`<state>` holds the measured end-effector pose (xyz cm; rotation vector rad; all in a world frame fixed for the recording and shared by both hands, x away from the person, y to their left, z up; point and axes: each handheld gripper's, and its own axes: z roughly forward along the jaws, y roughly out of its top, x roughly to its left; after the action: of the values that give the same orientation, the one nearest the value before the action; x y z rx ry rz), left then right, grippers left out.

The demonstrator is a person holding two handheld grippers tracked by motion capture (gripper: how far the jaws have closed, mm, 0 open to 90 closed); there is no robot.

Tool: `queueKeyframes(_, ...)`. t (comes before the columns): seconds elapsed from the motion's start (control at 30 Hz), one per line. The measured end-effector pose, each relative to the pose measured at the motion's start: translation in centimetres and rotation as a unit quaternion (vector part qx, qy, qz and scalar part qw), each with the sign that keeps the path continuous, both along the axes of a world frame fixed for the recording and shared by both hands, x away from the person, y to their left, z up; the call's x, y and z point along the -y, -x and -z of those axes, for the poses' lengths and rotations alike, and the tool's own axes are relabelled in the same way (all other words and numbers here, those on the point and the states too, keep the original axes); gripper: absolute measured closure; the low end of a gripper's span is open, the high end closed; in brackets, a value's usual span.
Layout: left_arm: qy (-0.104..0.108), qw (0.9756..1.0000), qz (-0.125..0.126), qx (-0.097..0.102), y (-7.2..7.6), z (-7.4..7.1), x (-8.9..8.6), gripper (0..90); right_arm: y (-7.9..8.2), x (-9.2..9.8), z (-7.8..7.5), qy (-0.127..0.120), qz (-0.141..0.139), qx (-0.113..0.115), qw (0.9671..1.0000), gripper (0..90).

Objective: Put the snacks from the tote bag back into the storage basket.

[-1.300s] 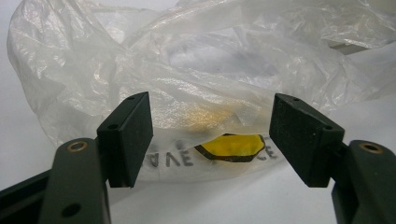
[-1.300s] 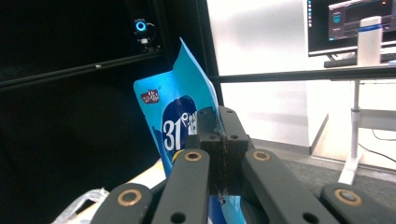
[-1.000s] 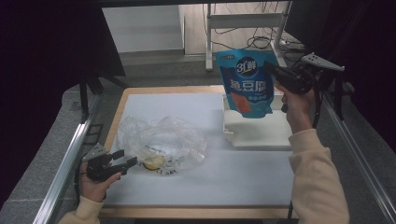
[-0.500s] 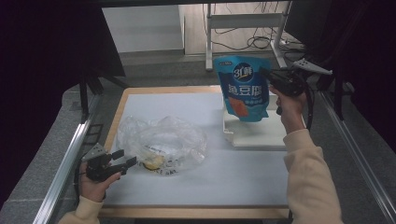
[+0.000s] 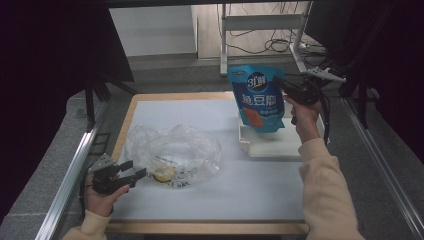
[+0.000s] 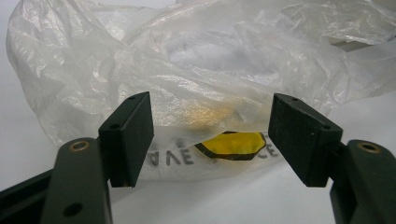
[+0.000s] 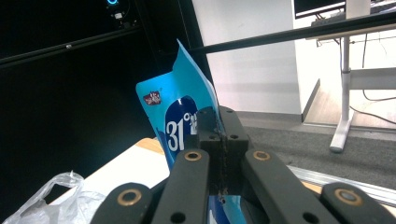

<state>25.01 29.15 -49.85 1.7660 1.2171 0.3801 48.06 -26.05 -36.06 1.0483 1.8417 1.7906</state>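
Observation:
A blue snack pouch (image 5: 259,98) with white lettering and an orange patch hangs in the air above the white tray (image 5: 272,145) at the table's right. My right gripper (image 5: 281,83) is shut on the pouch's upper right edge; in the right gripper view the jaws pinch the blue pouch (image 7: 180,114) between them. A crumpled clear plastic bag (image 5: 172,152) lies at the table's left with a yellow item (image 6: 232,145) inside it. My left gripper (image 5: 134,169) rests low on the table just left of the bag, its jaws open and apart from the plastic bag (image 6: 196,70).
The white table sheet (image 5: 235,185) has a wooden border. Metal rails run along both sides. A white desk frame (image 5: 260,30) and cables stand beyond the far edge. Dark curtains flank the table.
My right gripper has come down and slightly left with the blue pouch, bringing it closer to the white tray. The left gripper and the plastic bag have stayed put.

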Motion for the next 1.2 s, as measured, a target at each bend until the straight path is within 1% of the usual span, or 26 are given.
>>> queueKeyframes(0.1, -0.001, 1.0000, 0.001, 0.001, 0.0, 0.0, 0.1, 31.1, -0.2, 0.1, 0.3, 0.002, 0.001, -0.004, 1.0000, 89.1)
queueKeyframes(0.17, -0.001, 1.0000, 0.000, 0.000, 0.0, 0.0, 0.0, 31.0, -0.4, 0.1, 0.7, 0.009, 0.002, -0.008, 0.9999, 89.1)
queueKeyframes(0.2, -0.001, 1.0000, 0.000, 0.001, 0.0, 0.0, 0.0, 31.0, -0.4, 0.2, 0.8, 0.002, 0.000, -0.009, 1.0000, 89.1)
queueKeyframes(0.27, -0.001, 1.0000, 0.000, 0.000, 0.0, 0.0, 0.0, 30.9, -0.5, 0.4, 0.9, 0.000, 0.004, -0.007, 1.0000, 89.0)
queueKeyframes(0.33, -0.001, 1.0000, 0.000, 0.000, 0.0, 0.0, 0.0, 30.9, -0.6, 0.9, 1.2, -0.006, 0.004, -0.011, 0.9999, 88.8)
queueKeyframes(0.47, -0.001, 1.0000, 0.000, 0.000, 0.0, 0.0, 0.0, 30.8, -0.8, 1.9, 1.4, -0.006, 0.007, -0.014, 0.9999, 88.2)
queueKeyframes(0.8, -0.003, 1.0000, 0.000, 0.001, 0.1, 0.0, 0.1, 30.7, -1.1, 3.8, 1.6, 0.017, 0.030, -0.019, 0.9992, 85.2)
queueKeyframes(1.03, -0.002, 1.0000, -0.002, 0.002, 0.1, -0.1, 0.1, 30.8, -1.1, 4.8, 1.3, 0.047, 0.042, -0.018, 0.9979, 82.1)
queueKeyframes(1.1, -0.002, 1.0000, -0.002, 0.003, 0.1, -0.1, 0.1, 30.7, -1.1, 5.0, 1.2, 0.054, 0.049, -0.018, 0.9972, 80.8)
queueKeyframes(1.2, -0.003, 1.0000, -0.001, 0.004, 0.2, -0.2, 0.1, 30.7, -1.0, 5.1, 1.3, 0.054, 0.054, -0.015, 0.9970, 77.6)
